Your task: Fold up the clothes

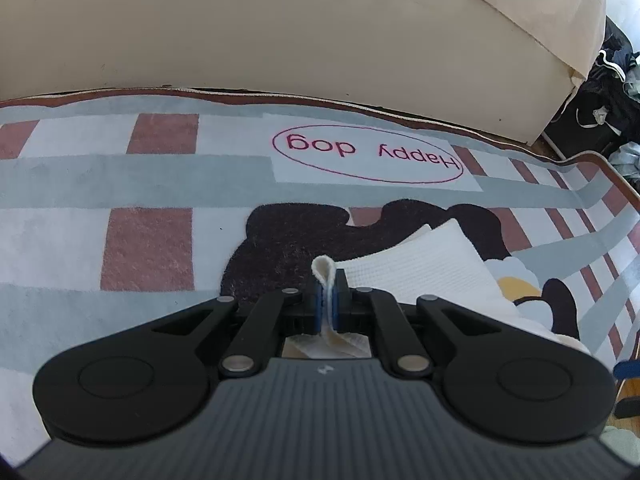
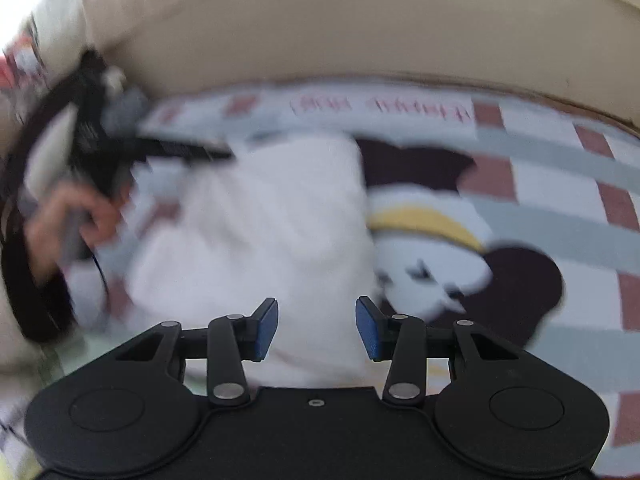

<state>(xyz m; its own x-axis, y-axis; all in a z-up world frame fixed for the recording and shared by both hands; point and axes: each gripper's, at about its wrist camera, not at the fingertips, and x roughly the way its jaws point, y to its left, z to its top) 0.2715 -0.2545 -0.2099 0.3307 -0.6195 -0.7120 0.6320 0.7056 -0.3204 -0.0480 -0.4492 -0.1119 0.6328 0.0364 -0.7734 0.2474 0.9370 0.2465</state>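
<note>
My left gripper (image 1: 329, 300) clamped tight on white cloth (image 1: 420, 272) fold, lower centre; my right gripper (image 2: 316, 328) half-open, holding nothing, above cloth.

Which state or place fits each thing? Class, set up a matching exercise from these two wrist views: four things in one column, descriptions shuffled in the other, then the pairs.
Things
1. left claw
2. right claw
3. white garment
4. "Happy dog" lettering

Descriptions
A. printed inside a red oval on the rug
B. shut on a fold of cloth
C. lying on the rug, one edge pinched
D. open, nothing between its pads

Pairs: 1-B, 2-D, 3-C, 4-A
</note>
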